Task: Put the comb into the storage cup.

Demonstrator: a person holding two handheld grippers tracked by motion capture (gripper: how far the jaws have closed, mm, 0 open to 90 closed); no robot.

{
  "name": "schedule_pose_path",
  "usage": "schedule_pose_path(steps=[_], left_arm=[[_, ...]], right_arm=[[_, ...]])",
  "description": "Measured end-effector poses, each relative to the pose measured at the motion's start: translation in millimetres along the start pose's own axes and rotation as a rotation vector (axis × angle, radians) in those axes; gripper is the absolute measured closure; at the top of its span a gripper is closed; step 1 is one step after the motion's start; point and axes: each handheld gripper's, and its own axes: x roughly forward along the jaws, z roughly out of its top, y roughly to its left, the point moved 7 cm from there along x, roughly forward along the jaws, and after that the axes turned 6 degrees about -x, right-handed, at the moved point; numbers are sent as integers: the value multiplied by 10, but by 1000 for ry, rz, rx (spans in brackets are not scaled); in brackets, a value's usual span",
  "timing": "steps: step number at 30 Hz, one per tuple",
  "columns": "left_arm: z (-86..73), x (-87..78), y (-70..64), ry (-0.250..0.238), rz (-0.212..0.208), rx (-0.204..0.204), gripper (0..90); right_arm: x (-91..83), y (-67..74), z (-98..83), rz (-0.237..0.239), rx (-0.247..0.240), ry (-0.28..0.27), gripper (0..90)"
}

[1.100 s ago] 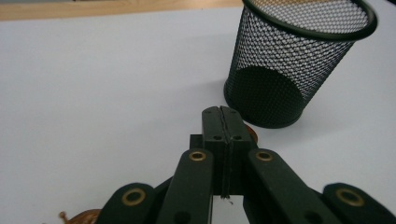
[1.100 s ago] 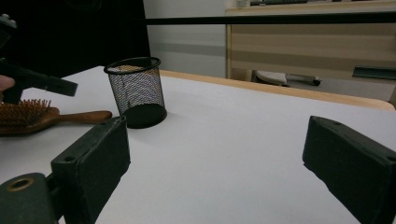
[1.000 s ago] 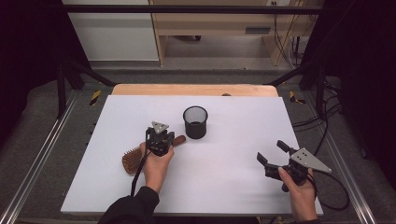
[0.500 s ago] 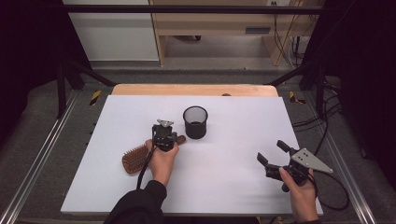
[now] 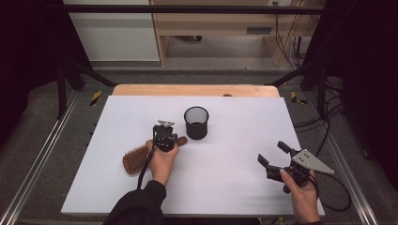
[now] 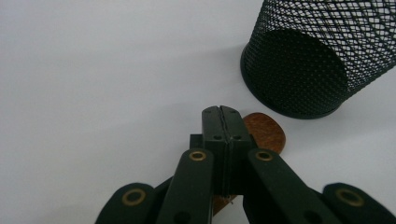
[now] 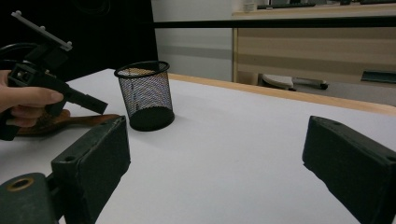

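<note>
A wooden hairbrush [image 5: 136, 159] lies on the white table top [image 5: 234, 187], its handle pointing right toward a black mesh cup [image 5: 196, 123]. My left gripper [image 5: 172, 138] is over the handle end, jaws shut against each other with nothing between them. In the left gripper view the closed tips of the left gripper [image 6: 222, 112] sit just above the brown handle end [image 6: 266, 130], with the cup [image 6: 317, 56] ahead to the right. My right gripper [image 5: 273, 153] stands open near the front right. In its own view the right gripper [image 7: 215, 154] is empty, facing the cup [image 7: 145, 95], the brush [image 7: 79, 120] and the left gripper [image 7: 95, 105].
A wooden strip [image 5: 197, 90] runs along the table's far edge, with metal rails [image 5: 42, 159] at the sides. Cables [image 5: 328, 140] lie on the floor to the right. White surface stretches between the cup and the right gripper.
My left gripper has edged a little up and toward the cup. The brush, the cup and the right gripper have not moved.
</note>
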Motion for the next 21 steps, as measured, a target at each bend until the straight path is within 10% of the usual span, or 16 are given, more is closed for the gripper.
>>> schedule_pose_path(steps=[21], left_arm=[[-482,-271,-136,74,-112,117,900]], right_arm=[[-9,8,2,1,1,1,86]])
